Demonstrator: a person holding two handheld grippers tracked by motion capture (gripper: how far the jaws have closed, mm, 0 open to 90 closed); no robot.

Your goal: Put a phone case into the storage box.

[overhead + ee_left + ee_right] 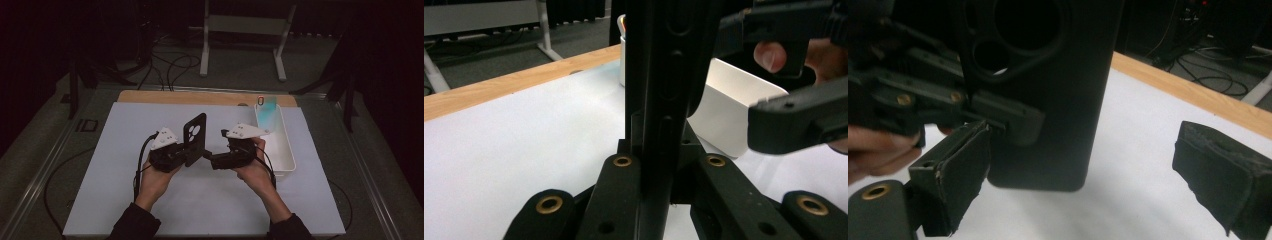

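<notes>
A black phone case [195, 136] with round camera cut-outs stands upright above the white mat, and my left gripper [187, 153] is shut on its lower edge. In the left gripper view the case [664, 75] rises edge-on between my clamped jaws [656, 167]. My right gripper [207, 156] is close on the case's right side, open. In the right gripper view the case [1048, 100] sits between my spread pads [1083, 150], near the left pad [960, 175], and neither pad presses on it. The left gripper [1010, 120] grips the case there.
A white bin [287, 150] stands at the mat's right edge with a teal-backed phone [266, 112] leaning in its far end. A wooden strip [150, 96] runs along the table's far edge. Cables and metal stand legs lie on the floor beyond.
</notes>
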